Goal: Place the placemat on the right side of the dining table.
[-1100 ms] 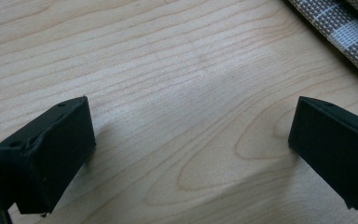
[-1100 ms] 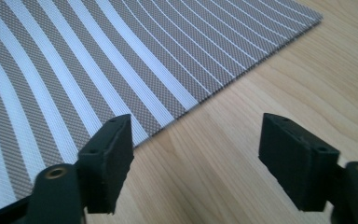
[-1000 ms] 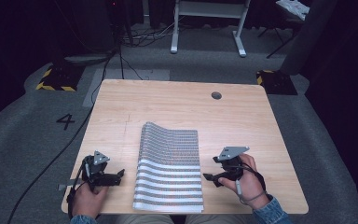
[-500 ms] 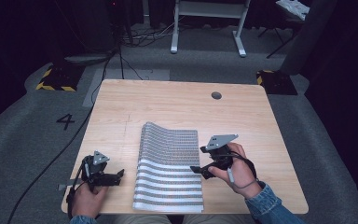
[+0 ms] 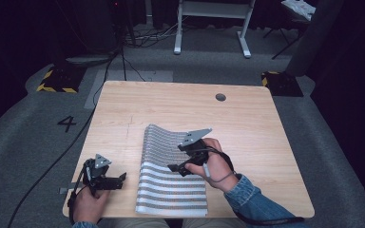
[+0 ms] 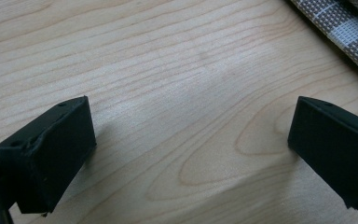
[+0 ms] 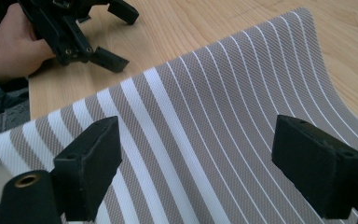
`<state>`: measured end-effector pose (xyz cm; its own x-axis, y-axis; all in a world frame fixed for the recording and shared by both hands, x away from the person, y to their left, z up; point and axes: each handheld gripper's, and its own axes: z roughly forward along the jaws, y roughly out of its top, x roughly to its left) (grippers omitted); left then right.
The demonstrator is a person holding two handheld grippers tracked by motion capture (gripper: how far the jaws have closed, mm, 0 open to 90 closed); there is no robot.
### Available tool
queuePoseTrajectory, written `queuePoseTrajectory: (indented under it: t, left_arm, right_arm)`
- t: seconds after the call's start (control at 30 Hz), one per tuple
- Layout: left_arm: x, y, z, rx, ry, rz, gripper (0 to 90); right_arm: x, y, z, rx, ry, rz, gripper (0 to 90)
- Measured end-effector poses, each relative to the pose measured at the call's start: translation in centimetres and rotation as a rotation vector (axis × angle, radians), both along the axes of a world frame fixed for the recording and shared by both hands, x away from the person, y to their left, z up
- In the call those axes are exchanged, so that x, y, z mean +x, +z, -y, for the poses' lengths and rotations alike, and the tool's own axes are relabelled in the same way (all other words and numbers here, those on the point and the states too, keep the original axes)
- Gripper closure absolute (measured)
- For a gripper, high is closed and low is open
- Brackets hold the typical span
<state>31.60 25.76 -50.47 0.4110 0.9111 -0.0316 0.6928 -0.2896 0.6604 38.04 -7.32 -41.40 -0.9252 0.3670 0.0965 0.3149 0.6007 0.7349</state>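
Two grippers at a striped mat on a wooden table

The table [image 5: 247, 123] carries the mat [image 5: 164, 180], grey with white stripes, lying near its front edge, far end curled up off the wood. The right gripper [image 5: 177, 168] hangs over the mat's middle, jaws spread wide with nothing between them, striped weave showing in the gap. The left gripper [image 5: 121, 177] sits low over bare wood just beside the mat's left edge, jaws likewise wide apart and empty, held in the person's left hand [image 5: 88, 205].
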Motion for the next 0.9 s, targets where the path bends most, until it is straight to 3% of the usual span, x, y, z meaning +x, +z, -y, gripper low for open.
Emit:
queuePoseTrajectory:
  t: [0.17, 0.27, 0.3, 0.37, 0.43, 0.57, 0.77, 0.8, 0.9]
  left_arm:
    - [0.0, 0.0, 0.0, -0.002, 0.000, 0.001, 0.8]
    - [0.0, 0.0, 0.0, -0.002, -0.001, 0.000, 0.8]
    - [0.0, 0.0, 0.0, -0.002, 0.000, 0.000, 0.7]
    - [0.1, 0.0, 0.0, -0.002, -0.001, -0.003, 0.6]
    - [0.1, 0.0, 0.0, -0.004, -0.003, -0.004, 0.5]
    - [0.1, 0.0, 0.0, -0.003, -0.004, -0.004, 0.3]
    - [0.2, 0.0, 0.0, -0.004, -0.007, -0.004, 0.3]
    - [0.2, 0.0, 0.0, -0.003, -0.007, -0.004, 0.3]
    - [0.2, 0.0, 0.0, -0.004, -0.007, -0.004, 0.3]
  right_arm:
    - [0.5, -0.8, -2.8, 0.013, -0.047, -0.028, 16.3]
    - [0.7, -1.1, -3.7, 0.006, -0.041, -0.022, 16.3]
    - [0.6, -1.3, -4.7, -0.001, -0.055, -0.054, 16.3]
    - [0.9, -1.8, -5.7, -0.011, -0.036, -0.047, 16.3]
    - [1.1, -2.0, -6.6, -0.042, -0.043, -0.050, 16.3]
    - [1.3, -2.4, -8.4, -0.059, -0.048, -0.031, 16.9]
    - [1.9, -3.1, -9.7, -0.097, -0.069, -0.036, 17.1]
    - [2.0, -3.4, -10.0, -0.100, -0.067, -0.061, 19.1]
    - [2.2, -3.8, -10.1, -0.116, -0.078, -0.052, 18.0]
